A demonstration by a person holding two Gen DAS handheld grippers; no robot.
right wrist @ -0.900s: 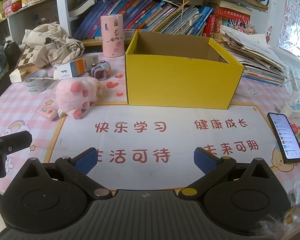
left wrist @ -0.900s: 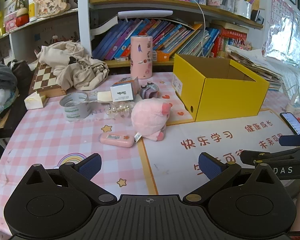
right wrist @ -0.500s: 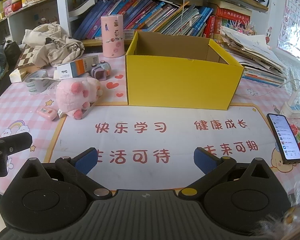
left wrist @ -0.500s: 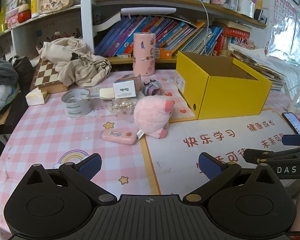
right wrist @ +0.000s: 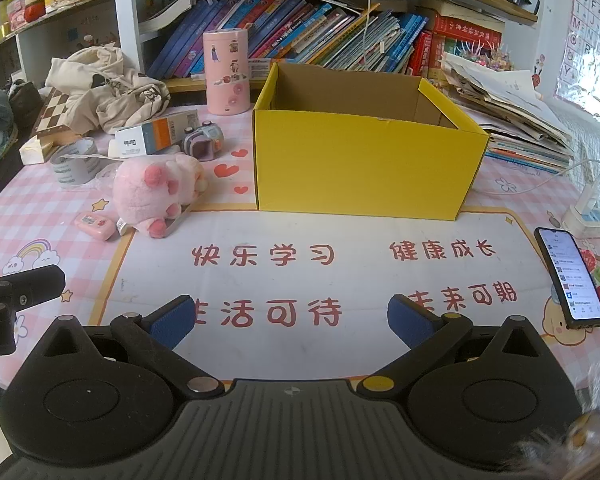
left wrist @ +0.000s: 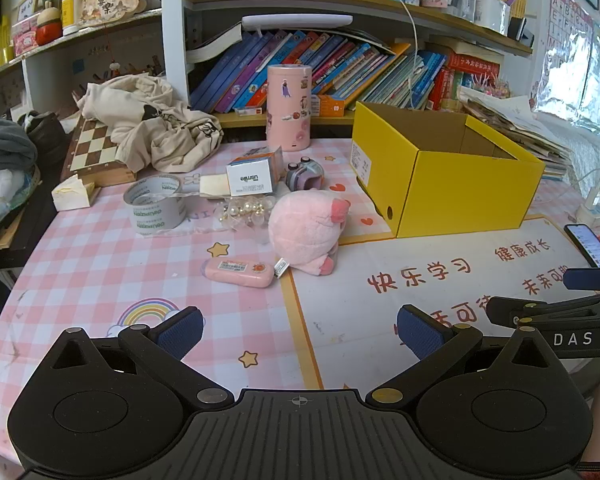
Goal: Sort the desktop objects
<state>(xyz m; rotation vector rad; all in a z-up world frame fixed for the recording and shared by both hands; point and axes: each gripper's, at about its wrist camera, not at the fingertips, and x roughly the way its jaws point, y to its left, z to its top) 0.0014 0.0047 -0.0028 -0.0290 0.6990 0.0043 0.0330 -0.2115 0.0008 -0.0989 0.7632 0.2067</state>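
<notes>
Hovering over the table (left wrist: 80, 264), both hand-held grippers, left (left wrist: 299, 328) and right (right wrist: 291, 316), are spread and empty. Plush pig (left wrist: 306, 228) lies just left of the yellow box (right wrist: 364, 160); likely light, soft, compressible. Pinch across its body.

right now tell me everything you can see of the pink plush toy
The pink plush toy is a round, fuzzy pig-like soft toy with darker pink ears and feet, lying tipped on its side on the pink checked tablecloth, overlapping the white mat's edge. A small tag sticks out near its feet. It lies left of the yellow box; neither gripper touches it.
</notes>
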